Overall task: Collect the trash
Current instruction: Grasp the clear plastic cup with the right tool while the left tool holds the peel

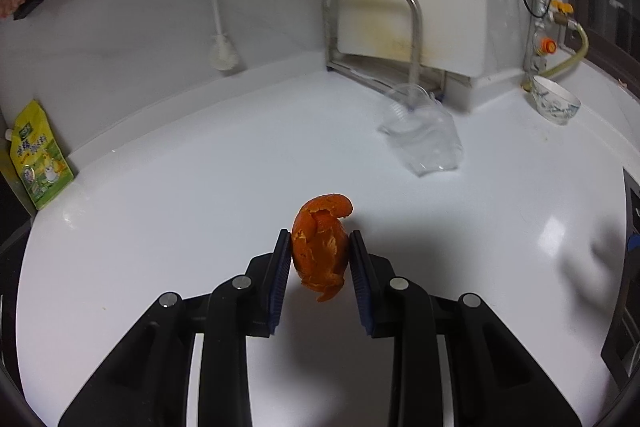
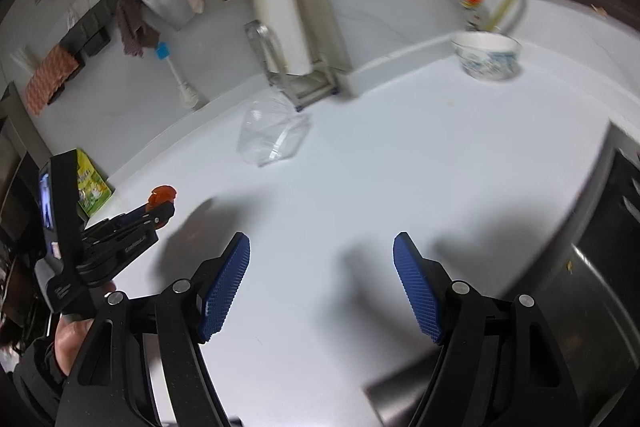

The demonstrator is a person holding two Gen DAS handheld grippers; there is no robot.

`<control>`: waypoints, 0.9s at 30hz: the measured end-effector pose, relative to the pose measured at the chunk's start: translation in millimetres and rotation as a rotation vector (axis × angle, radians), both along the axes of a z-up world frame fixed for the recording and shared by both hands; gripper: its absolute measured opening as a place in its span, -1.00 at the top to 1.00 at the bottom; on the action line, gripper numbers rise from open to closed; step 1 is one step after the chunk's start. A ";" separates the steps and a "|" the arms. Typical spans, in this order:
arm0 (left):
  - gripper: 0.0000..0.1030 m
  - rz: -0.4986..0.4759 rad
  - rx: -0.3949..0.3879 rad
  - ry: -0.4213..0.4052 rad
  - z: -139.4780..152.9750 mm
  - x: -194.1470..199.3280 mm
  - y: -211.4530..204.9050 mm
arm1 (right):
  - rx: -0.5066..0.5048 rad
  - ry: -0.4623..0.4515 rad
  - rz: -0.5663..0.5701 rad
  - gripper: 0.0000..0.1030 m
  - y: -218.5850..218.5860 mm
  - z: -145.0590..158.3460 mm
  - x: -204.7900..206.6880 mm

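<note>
Orange peel (image 1: 320,247) sits pinched between the two blue pads of the left gripper (image 1: 320,255), lifted above the white tabletop (image 1: 160,207) as far as I can tell from the left wrist view. Further back there's a crumpled clear plastic container (image 1: 424,135) lying on the tabletop, just in front of a metal rack (image 1: 412,39). A patterned bowl (image 1: 554,101) is off to the right by the wall, and a yellow-green pouch (image 1: 36,159) leans on the left edge.

Right wrist view: the right gripper (image 2: 322,283) is wide open with nothing between its pads, hovering over bare tabletop. Off to the left you can see the left gripper (image 2: 160,209) clamping the peel (image 2: 162,194). The plastic container (image 2: 272,135) is well ahead, the bowl (image 2: 486,55) far right near the wall.
</note>
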State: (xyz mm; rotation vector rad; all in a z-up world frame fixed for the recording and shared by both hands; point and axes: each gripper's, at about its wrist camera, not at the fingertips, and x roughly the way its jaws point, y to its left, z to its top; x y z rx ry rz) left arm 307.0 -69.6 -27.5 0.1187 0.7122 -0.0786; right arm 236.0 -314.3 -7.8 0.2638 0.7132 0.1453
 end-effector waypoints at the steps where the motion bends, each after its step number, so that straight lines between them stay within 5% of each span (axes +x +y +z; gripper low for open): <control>1: 0.43 0.010 0.009 -0.015 1.0 0.1 3.9 | -0.010 -0.006 0.015 -0.38 7.7 2.4 7.4; 6: 0.43 0.067 -0.010 -0.032 3.2 8.6 28.2 | -0.086 -0.018 0.071 -0.50 46.4 9.9 50.3; 13: 0.43 0.150 -0.010 -0.043 11.7 18.2 57.6 | -0.102 0.081 0.050 -0.54 78.2 -0.4 124.8; 27: 0.43 0.174 -0.026 -0.036 14.1 21.2 66.1 | -0.254 0.220 0.027 -0.54 119.3 0.2 198.6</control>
